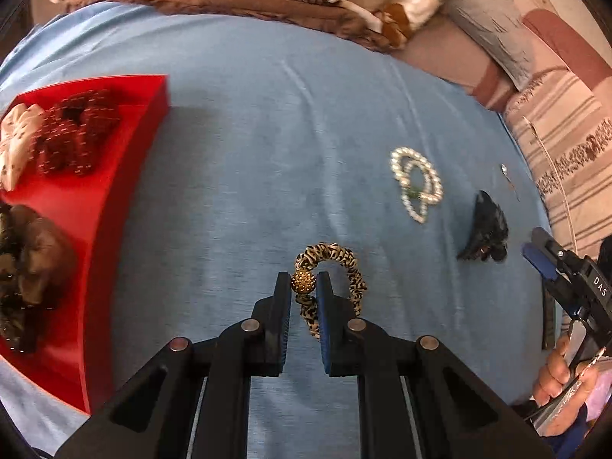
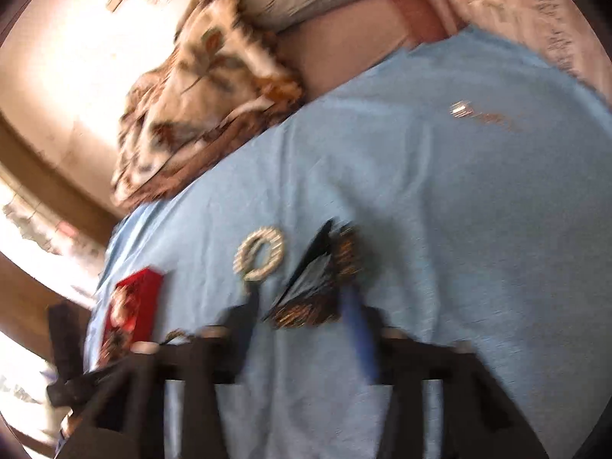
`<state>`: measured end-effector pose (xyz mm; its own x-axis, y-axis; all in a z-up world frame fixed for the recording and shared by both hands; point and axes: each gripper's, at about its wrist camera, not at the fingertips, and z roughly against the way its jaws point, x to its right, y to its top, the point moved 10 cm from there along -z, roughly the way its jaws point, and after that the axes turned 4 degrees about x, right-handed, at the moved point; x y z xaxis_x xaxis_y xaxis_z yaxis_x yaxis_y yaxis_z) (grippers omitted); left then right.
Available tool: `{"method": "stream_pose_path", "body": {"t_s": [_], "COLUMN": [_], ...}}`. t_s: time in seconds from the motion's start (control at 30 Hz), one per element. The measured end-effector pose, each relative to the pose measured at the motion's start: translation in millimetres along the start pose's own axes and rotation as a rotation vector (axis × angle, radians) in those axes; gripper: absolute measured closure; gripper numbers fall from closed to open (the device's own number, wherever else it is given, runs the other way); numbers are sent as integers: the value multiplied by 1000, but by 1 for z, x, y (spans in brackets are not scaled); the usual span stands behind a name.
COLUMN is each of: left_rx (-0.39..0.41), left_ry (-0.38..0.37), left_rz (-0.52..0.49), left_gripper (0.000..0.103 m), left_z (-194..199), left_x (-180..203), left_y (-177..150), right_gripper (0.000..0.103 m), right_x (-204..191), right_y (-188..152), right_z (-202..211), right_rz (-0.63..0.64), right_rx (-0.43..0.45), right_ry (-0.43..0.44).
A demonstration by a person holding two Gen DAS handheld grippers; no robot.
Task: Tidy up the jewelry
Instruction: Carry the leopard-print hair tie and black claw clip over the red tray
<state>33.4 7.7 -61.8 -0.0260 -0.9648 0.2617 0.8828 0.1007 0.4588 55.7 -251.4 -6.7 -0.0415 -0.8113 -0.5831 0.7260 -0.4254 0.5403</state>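
The blue bed sheet (image 1: pixel 248 145) filled the left wrist view, soft and a little creased, so anything lifted from it could drag the cloth. Off to the left sat the red tray (image 1: pixel 114 206), its compartments already holding fabric scrunchies (image 1: pixel 72 134), with a brown one nearer the camera.

And there was the left gripper (image 1: pixel 304 285), pinching the gold studded bead of the animal-print hair tie (image 1: pixel 336 267), the band looping out to the right and trailing back between the jaws. The grip was on the bead, not the fabric, and a round bead likely slips; a slow lift and a level carry to the tray looked the wise way, with release low over a free compartment rather than a drop from height.

Well apart on the sheet lay the pearl bracelet (image 1: pixel 415 183), coiled on itself, and beyond it the black hair claw (image 1: pixel 484 229).

The right gripper (image 2: pixel 302 306) was blurred in its own view, jaws spread wide either side of the claw (image 2: pixel 317 287), not touching it as far as I could tell. It wanted steadying before closing, and squaring to the claw's body, since those teeth could snag.

A small silvery piece (image 2: pixel 461 109) lay farther off, too smeared to name.
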Motion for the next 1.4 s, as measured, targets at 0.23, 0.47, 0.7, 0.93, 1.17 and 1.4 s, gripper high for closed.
{"method": "stream_pose_path", "body": {"t_s": [0.23,0.47,0.7,0.93,1.17,1.4], "left_rx": [46,17,17,54,105,142], "left_ry": [3,33,64,34,-20,-42], "left_rz": [9,-44,-128,-143,-154,-152], "left_gripper": [67,67,91,91,91,91], "left_z": [10,-9,-14,7,43,70], "left_x": [-13,-8,12,26,42,42], "left_y": [1,-9,-16,-19,-19,-23], "right_gripper": [43,43,53,93,94,94], "right_x": [9,9,12,11,5,-9], "right_y": [-5,-13,-15,-10,-8,-8], "right_z": [-17,-41,-51,-40,-27,-8], "right_rz": [-40,-30,-121,-143,-126,-96], "right_rx": [-44,-89,-121,-92,-62,-24], "right_ry": [-27,-49,37,54,61,92]}}
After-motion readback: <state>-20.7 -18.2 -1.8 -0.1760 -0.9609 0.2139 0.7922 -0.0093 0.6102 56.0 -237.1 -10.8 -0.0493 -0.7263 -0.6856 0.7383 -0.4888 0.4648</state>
